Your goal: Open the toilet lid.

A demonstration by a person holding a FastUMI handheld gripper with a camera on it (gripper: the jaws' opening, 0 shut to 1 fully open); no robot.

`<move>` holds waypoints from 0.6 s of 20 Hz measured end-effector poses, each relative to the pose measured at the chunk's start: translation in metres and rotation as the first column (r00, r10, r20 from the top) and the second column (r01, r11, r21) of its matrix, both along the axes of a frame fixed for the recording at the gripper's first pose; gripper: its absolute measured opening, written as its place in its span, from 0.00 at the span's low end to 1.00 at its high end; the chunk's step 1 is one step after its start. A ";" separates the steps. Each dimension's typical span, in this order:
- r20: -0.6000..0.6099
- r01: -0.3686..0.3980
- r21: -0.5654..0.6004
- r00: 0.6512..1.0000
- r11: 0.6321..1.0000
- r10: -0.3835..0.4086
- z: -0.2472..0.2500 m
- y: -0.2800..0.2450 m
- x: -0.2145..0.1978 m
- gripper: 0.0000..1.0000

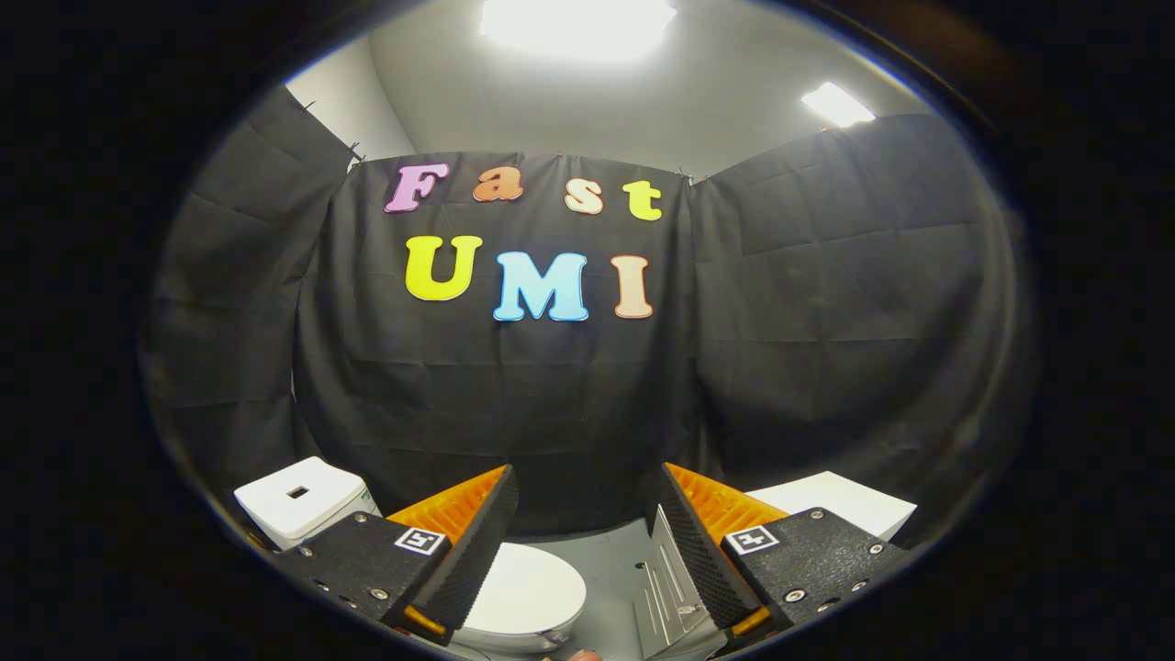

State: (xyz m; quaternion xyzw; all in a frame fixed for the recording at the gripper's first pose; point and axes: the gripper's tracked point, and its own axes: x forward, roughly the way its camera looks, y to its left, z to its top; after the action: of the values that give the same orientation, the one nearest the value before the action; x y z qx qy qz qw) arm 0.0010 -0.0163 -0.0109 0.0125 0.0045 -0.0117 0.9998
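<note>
1. gripper (583, 537) held high, aimed mostly at the black cloth wall (514, 395); fingers spread wide, nothing between them.
2. toilet lid (523, 592) low down, just beyond the left finger (473, 551) & partly hidden by it; looks shut, lying flat on the bowl.
3. tank (298, 500) off to the left behind the left finger, so hinge end prob on that side; free front edge likely the rounded end nearer the gap between the fingers.
4. white box-like unit (844, 509) behind the right finger; grey floor (610, 555) & a metal fitting (670, 597) between toilet and that unit.
5. step in hand, by my read: approach, no contact yet.
6. to do it well: tip the gripper down first so the lid sits between the fingers, not under one.
7. go for the front rim, far from the hinge; more leverage, less slip.
8. keep fingers wide till one slides under the lip & the other sits on top, then close.
9. can't tell from here if there's a gap under the rim; if none, hook w/ one fingertip.
10. lift in an arc toward the tank, not straight up.
11. watch the right finger near the metal fitting during descent.
</note>
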 end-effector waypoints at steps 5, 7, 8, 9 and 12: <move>-0.005 0.014 0.014 1.000 1.000 -0.014 -0.004 -0.007 -0.001 0.95; -0.006 0.017 0.016 1.000 1.000 -0.017 -0.006 -0.009 0.000 0.95; -0.007 0.018 0.016 1.000 1.000 -0.017 -0.006 -0.009 0.000 0.95; -0.007 0.018 0.015 1.000 1.000 -0.018 -0.006 -0.008 0.001 0.95; -0.009 0.019 0.008 1.000 1.000 -0.018 -0.008 -0.009 0.001 0.95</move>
State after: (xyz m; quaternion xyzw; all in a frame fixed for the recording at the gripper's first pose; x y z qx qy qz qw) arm 0.0024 -0.0248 -0.0188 0.0167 0.0087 -0.0209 0.9996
